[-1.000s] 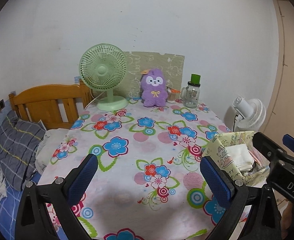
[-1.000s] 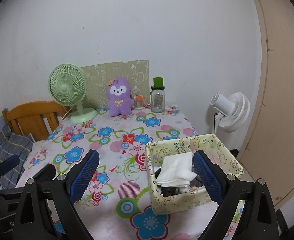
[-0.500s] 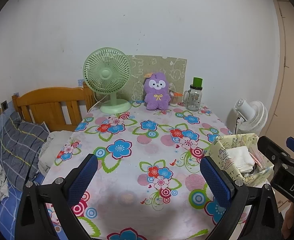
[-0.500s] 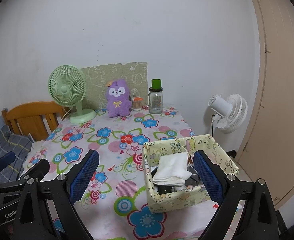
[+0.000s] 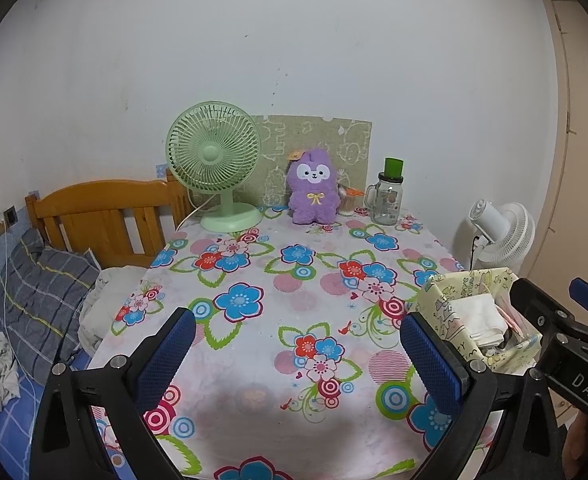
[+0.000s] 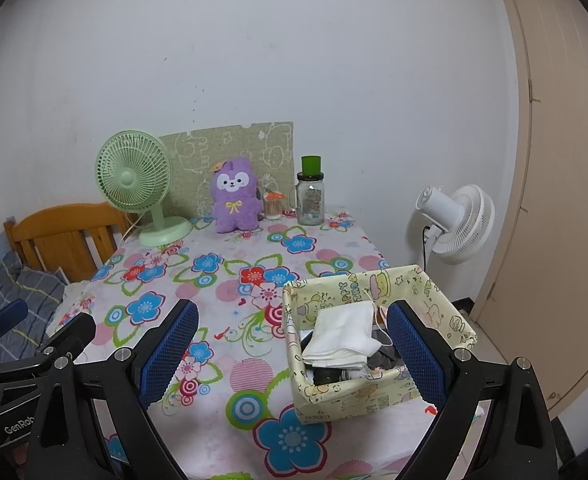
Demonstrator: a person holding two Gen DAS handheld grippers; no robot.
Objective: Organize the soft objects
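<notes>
Tabletop (image 6: 213,288), floral cloth: carries all listed items.
Fabric box (image 6: 450,312), near right corner: holds a folded white cloth (image 6: 344,334) over darker pieces; this sorting appears done.
Purple plush toy (image 6: 235,196), upright at the far edge between green fan (image 6: 133,176) and glass jar (image 6: 310,202): seemingly the soft item left.
Left hand-held gripper (image 5: 298,356) and right hand-held gripper (image 6: 289,348): both spread wide, empty, well apart from the plush; the right one frames the box.
</notes>
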